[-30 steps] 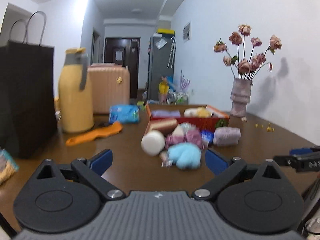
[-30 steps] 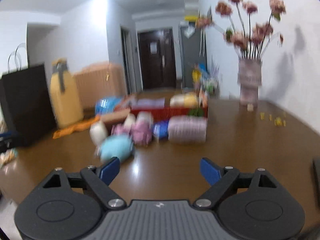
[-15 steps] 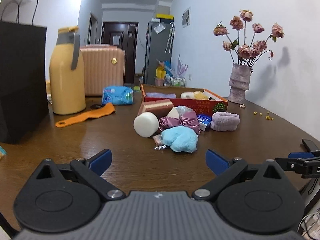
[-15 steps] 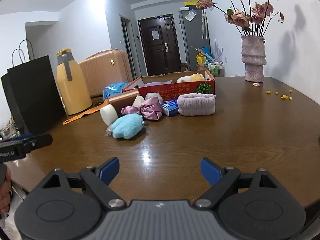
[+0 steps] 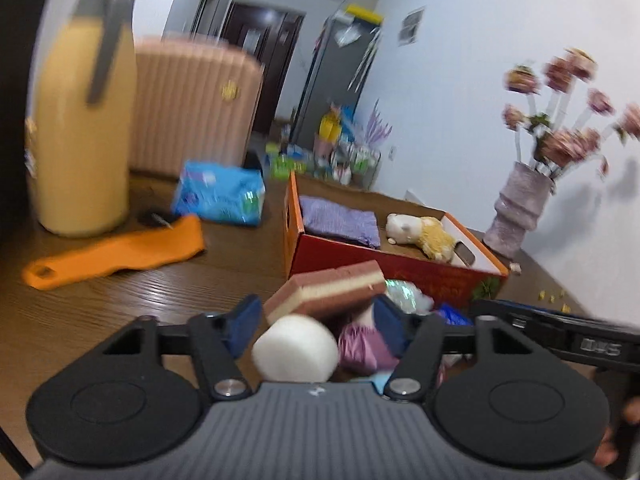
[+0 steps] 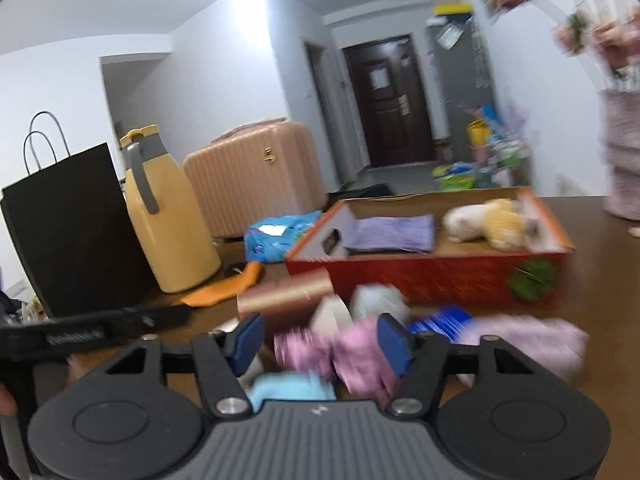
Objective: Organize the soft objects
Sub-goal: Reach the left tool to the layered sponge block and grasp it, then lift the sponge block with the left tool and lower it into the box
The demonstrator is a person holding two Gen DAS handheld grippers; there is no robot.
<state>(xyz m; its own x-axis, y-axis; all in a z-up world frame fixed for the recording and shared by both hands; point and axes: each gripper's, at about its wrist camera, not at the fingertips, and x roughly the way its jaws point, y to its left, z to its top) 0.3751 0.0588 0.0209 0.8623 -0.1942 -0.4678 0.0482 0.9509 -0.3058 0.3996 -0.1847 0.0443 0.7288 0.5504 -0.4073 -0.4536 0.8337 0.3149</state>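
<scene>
A pile of soft things lies in front of a red box (image 5: pixel 400 276) on the brown table. My left gripper (image 5: pixel 318 322) is over the pile with its jaws closing; a white foam cylinder (image 5: pixel 296 350) and a brown-and-cream layered sponge (image 5: pixel 328 290) sit between them, not visibly pinched. My right gripper (image 6: pixel 320 340) is also closing, around a pink satin bow (image 6: pixel 340 356), with a light blue fluffy piece (image 6: pixel 288 390) just below. A lilac headband (image 6: pixel 532 340) lies to the right. The box (image 6: pixel 420 276) holds a purple cloth (image 6: pixel 392 234) and a plush toy (image 6: pixel 488 220).
A yellow jug (image 5: pixel 80 140), an orange tool (image 5: pixel 116 252) and a blue packet (image 5: pixel 220 196) stand left of the box. A black paper bag (image 6: pixel 68 232) is at the far left, a vase of flowers (image 5: pixel 520 212) at the right, and a pink suitcase (image 5: pixel 192 108) behind.
Both grippers have swept forward from the table's near edge to the pile, and both pairs of jaws have narrowed around items there. The views are now blurred by motion.
</scene>
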